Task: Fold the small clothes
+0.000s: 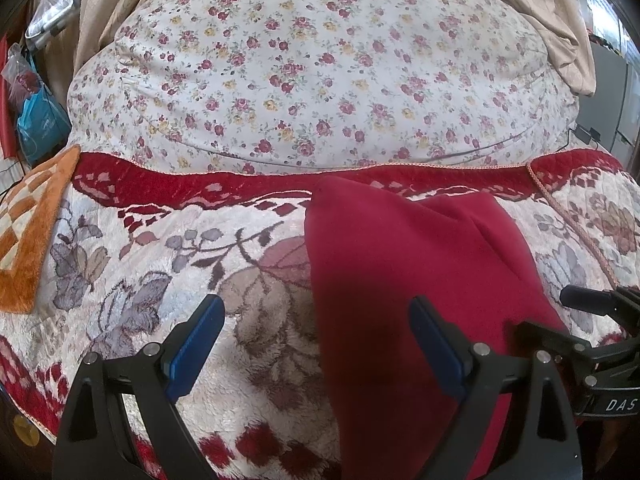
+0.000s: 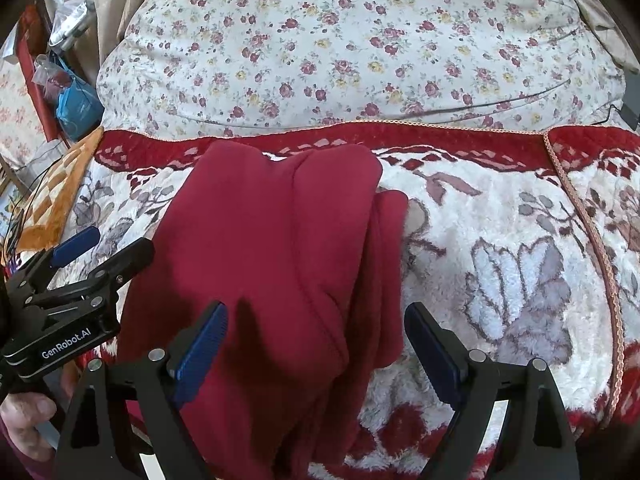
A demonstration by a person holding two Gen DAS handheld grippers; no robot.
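Red garment (image 2: 272, 248) lies folded on the plush floral blanket (image 2: 500, 216) (a flowered quilt (image 2: 340, 40) behind), beneath left gripper (image 1: 316, 332) and right gripper (image 2: 316, 340), both fingers apart, empty.

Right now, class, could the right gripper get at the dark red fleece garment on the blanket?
Probably yes: the right gripper hangs open-jawed above the dark red fleece garment, with nothing between them.

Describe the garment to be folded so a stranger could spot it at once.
Start at the plush floral blanket with a red border spread in front of the rose-print quilt. On it lies the dark red garment, partly folded lengthwise. It is the only plain, unpatterned cloth there; everything around it is flowered or checked.
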